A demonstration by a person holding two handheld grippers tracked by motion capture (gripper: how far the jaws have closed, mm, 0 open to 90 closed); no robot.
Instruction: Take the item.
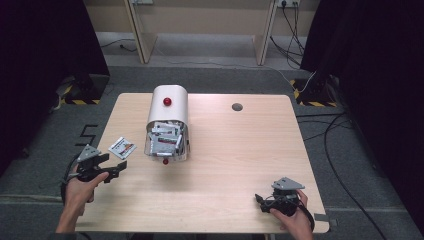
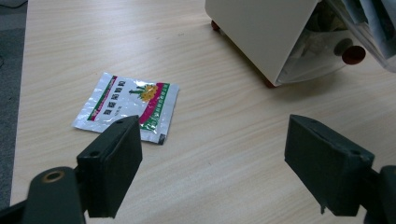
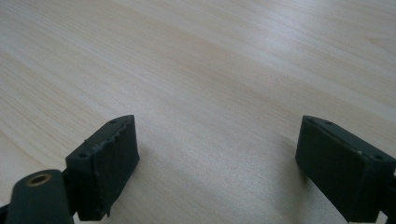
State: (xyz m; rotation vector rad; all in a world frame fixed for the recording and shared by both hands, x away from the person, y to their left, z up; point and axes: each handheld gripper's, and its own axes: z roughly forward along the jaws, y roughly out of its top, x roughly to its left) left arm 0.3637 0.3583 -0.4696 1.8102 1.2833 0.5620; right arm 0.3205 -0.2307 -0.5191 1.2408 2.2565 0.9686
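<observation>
Nearest the camera, at the near right edge of the light wooden table (image 1: 240, 150), the right gripper (image 1: 263, 200) is held low over bare wood with its jaws spread wide apart and nothing between them. At the near left edge the left gripper (image 1: 119, 168) is likewise held with its jaws wide apart and empty, aimed at the flat silver foil sachet with a red and green printed label (image 2: 126, 106), which lies on the table just beyond its jaws and just left of the container.

The step in hand is judged to be the picking up of this sachet. It would best be approached low and at a shallow angle, one jaw being slid under a free edge, since the sachet lies flat against the wood.

The white bin with a rounded top, a red knob and a clear tilted-open front (image 1: 169, 122) stands far left of centre. Many similar sachets (image 1: 165, 140) are seen packed inside it.
</observation>
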